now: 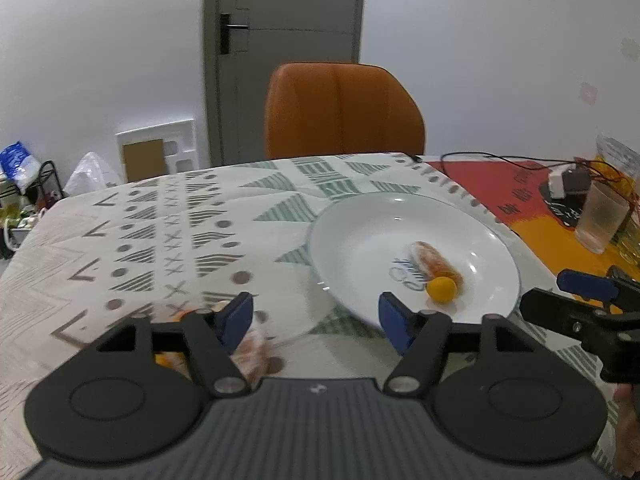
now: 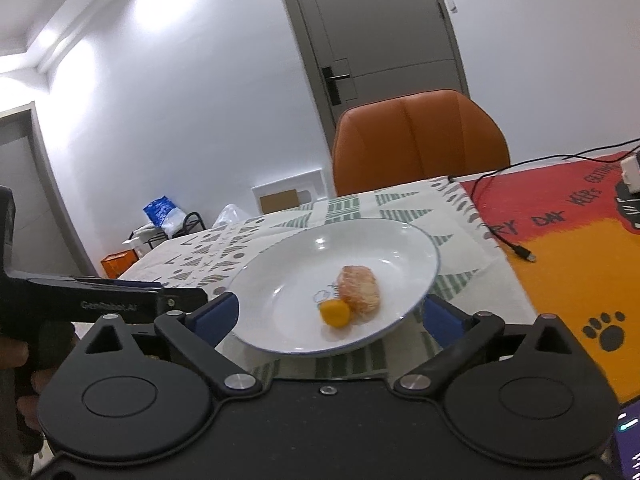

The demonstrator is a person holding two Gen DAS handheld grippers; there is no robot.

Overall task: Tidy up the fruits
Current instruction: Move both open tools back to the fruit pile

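Observation:
A white plate [image 1: 360,236] sits on the patterned tablecloth and holds a net-wrapped orange fruit [image 1: 434,262] with a small yellow fruit [image 1: 441,289] touching it. My left gripper [image 1: 314,308] hangs open just in front of the plate's near-left rim. Another wrapped orange fruit [image 1: 254,350] lies on the cloth against its left finger, not clamped. In the right wrist view, my right gripper [image 2: 330,312] stands wide open around the near edge of the plate [image 2: 288,272], with nothing gripped. The wrapped fruit [image 2: 359,288] and the yellow fruit [image 2: 335,313] lie just beyond its fingertips.
An orange chair [image 1: 344,110] stands at the table's far side. To the right, a red and orange mat [image 2: 568,248] carries a black cable [image 2: 516,246], a frosted cup [image 1: 600,218] and small devices. A hand holds the left gripper's handle [image 2: 100,302].

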